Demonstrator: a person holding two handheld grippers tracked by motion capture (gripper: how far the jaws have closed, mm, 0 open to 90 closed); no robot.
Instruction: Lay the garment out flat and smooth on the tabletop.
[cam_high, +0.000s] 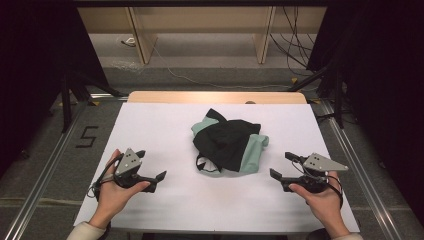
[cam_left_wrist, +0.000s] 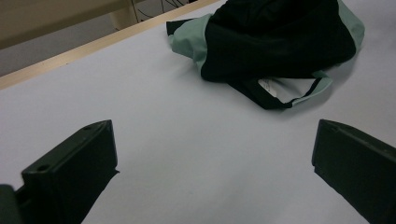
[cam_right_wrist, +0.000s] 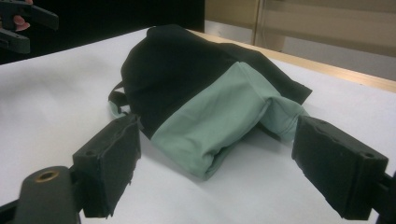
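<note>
A white surface (cam_high: 165, 200) fills the middle of the high view, its wooden far edge butting against a grey floor strung with cables. A crumpled garment (cam_high: 230, 141), black with mint-green panels and most likely a short-sleeved shirt, lies in a heap just right of the surface's centre and a little toward the far side. In the left gripper view a looped neck opening with a pale label (cam_left_wrist: 273, 88) faces the near left; in the right gripper view a green sleeve (cam_right_wrist: 219, 121) sags toward the near right.

A person's hands come in from the near edge, one on each side of the heap and clear of it. The left claw (cam_high: 151, 167) rests low at the near left, jaws spread wide with nothing between them. The right claw (cam_high: 286, 165) sits at the near right, jaws likewise wide and empty, aimed at the green sleeve.

The work in hand appears to be the first reach for the shirt, probably to spread or fold it. To do it well, each claw should probably pinch a single layer at an outer edge, the left near the neck loop, the right at the sleeve hem, not bite into the bunched middle. Lifting and drawing the two grips apart evenly should open the cloth without dragging the whole heap across the surface.
</note>
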